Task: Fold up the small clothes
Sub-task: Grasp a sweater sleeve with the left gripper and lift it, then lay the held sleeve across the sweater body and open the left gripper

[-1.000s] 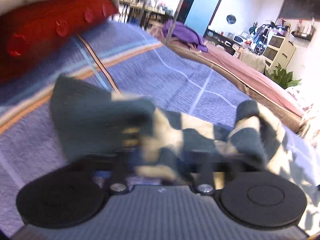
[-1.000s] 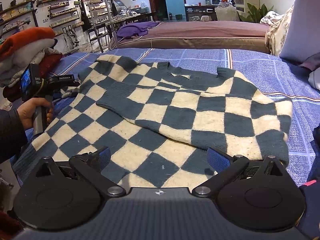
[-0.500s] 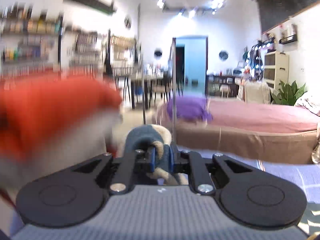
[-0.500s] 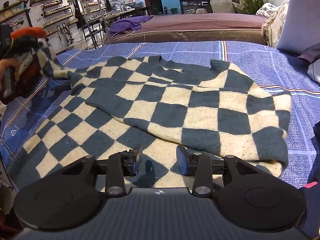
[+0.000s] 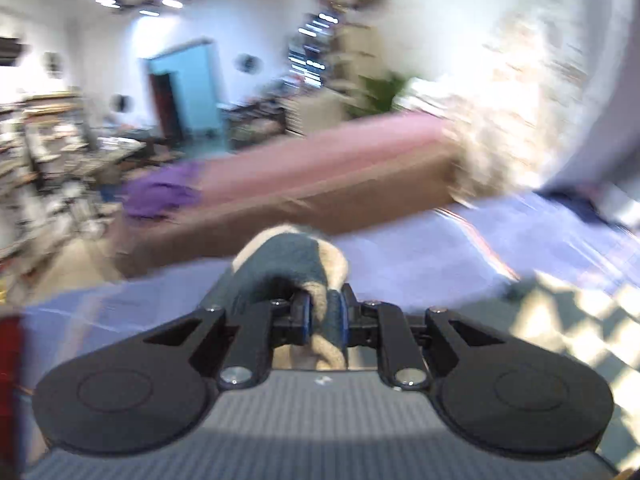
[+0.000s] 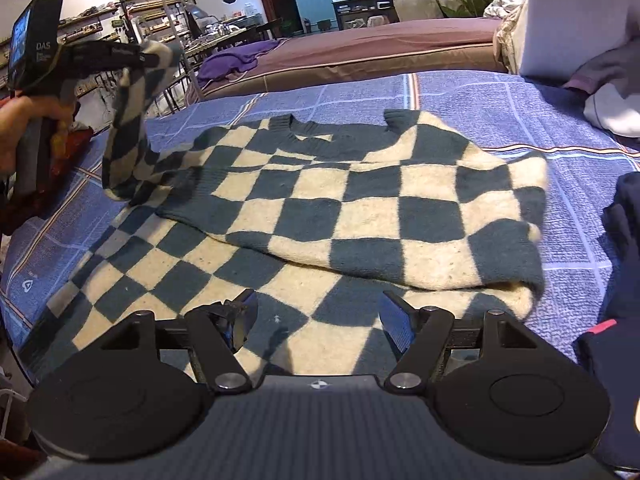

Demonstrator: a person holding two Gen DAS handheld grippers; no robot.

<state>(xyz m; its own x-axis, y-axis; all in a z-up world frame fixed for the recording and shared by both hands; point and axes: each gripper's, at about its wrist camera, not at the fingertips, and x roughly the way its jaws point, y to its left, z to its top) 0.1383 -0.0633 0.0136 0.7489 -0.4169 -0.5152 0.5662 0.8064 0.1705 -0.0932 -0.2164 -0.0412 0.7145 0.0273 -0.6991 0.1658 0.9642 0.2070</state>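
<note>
Checkered sweater (image 6: 340,200) sleeve (image 6: 128,120) lifted, clamped in my left gripper (image 5: 323,316); my right gripper (image 6: 316,316) hovers spread over the hem

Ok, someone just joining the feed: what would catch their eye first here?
The checkered sweater, spread across the blue bedspread, fills the right wrist view. Its sleeve hangs lifted at the left, pinched in the left gripper. The right gripper hovers open over the near hem.

"DAS" on the left gripper (image 6: 154,56) body
</note>
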